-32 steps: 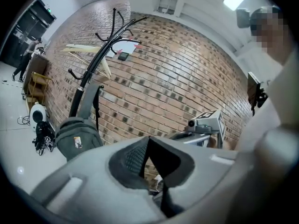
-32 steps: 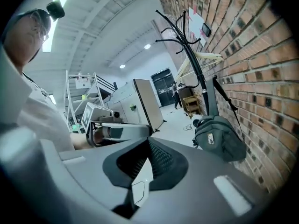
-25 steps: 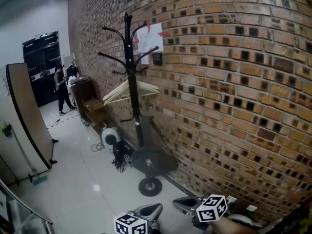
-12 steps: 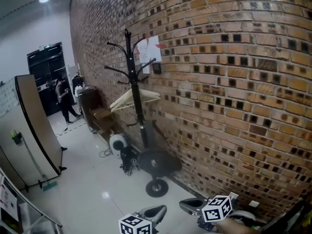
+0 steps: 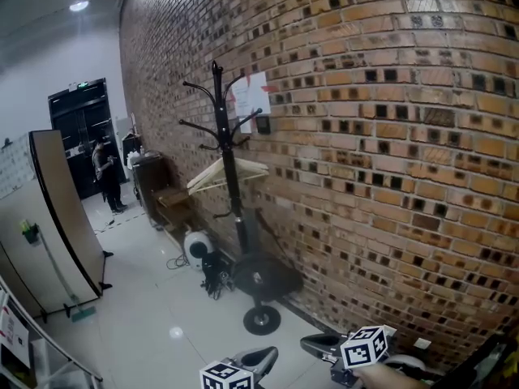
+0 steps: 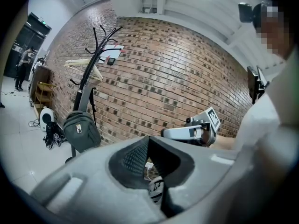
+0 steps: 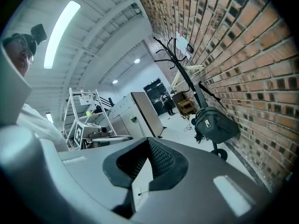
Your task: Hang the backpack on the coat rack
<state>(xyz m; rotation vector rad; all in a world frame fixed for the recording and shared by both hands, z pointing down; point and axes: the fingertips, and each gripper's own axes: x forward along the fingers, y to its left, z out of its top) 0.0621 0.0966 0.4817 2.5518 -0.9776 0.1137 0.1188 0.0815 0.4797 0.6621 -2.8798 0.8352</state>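
The dark green backpack (image 5: 263, 275) hangs by its strap low on the black coat rack (image 5: 225, 136), close to the rack's base against the brick wall. It also shows in the left gripper view as the backpack (image 6: 81, 129) and in the right gripper view as the backpack (image 7: 215, 125). My left gripper (image 5: 263, 353) and right gripper (image 5: 318, 345) sit at the bottom edge of the head view, well short of the rack. Both are shut and hold nothing, as seen at the left gripper (image 6: 148, 141) and the right gripper (image 7: 148, 141).
A wooden hanger (image 5: 227, 173) hangs on the rack and a paper sheet (image 5: 250, 96) is on the wall behind. A white round appliance (image 5: 195, 245) with cables, a small wheel (image 5: 261, 320), a wooden shelf (image 5: 166, 197), a leaning partition board (image 5: 65, 209) and a distant person (image 5: 105, 177) are around.
The rack and backpack have slid right and down in the head view and look a little farther off. Both grippers stay low, shut and empty.
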